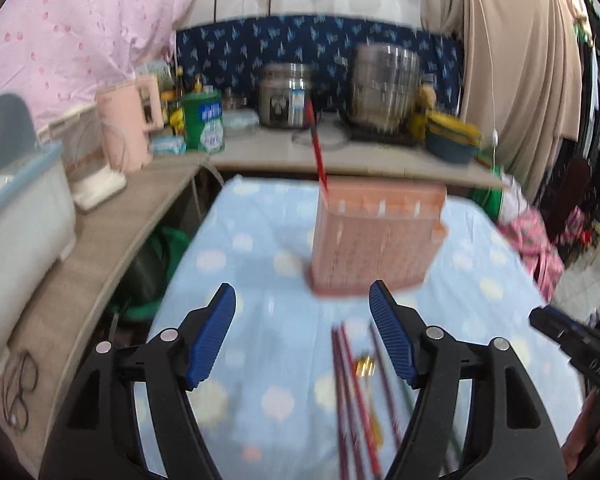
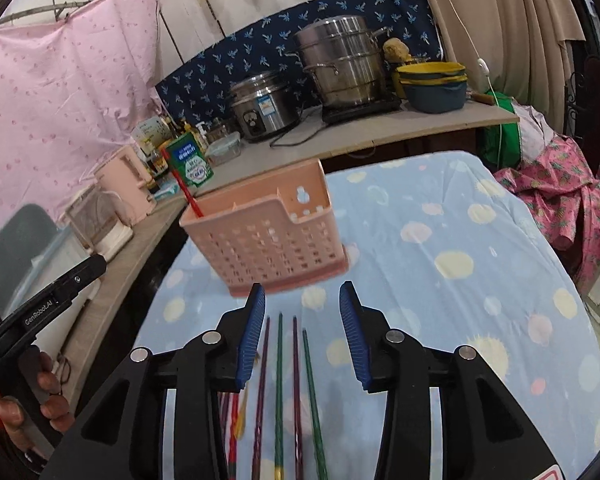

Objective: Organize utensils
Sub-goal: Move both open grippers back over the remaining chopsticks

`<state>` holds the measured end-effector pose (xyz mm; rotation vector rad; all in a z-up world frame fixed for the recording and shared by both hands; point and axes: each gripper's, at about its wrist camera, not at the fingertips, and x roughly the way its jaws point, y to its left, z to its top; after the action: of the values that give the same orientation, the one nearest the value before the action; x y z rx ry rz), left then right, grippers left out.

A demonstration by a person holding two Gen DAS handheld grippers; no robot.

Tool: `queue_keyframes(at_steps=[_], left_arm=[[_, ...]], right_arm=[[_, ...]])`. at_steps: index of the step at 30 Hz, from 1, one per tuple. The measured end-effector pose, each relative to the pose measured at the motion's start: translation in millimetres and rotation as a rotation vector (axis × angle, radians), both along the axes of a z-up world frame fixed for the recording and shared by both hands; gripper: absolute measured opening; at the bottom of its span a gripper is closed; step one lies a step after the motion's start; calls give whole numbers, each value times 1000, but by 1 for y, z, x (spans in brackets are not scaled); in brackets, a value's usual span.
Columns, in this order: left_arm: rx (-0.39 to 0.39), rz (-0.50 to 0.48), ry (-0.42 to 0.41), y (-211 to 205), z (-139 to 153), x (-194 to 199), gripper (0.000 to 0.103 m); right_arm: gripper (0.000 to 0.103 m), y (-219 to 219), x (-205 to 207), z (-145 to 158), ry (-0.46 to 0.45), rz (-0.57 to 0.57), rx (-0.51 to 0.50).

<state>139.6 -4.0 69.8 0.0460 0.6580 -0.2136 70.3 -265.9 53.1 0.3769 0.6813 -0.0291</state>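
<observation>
On the blue spotted cloth (image 2: 460,248), the left gripper (image 1: 302,336) stands wide apart and empty above the loose chopsticks (image 2: 280,380). The pink basket (image 2: 268,236) sits just beyond them with one red chopstick (image 2: 184,188) upright in its left end. The right gripper (image 2: 302,334) is parted more narrowly, gripping nothing, over those chopsticks.

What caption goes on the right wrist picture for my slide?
Open right gripper hovers over chopsticks lying before a pink basket holding one red chopstick.
</observation>
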Motion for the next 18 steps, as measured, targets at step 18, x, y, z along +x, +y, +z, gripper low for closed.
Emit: queue_keyframes(at_steps=[18], left_arm=[[32,32,253,14,-113,-79,66]], right_arm=[[39,29,-87,-107,260,-6,-57]])
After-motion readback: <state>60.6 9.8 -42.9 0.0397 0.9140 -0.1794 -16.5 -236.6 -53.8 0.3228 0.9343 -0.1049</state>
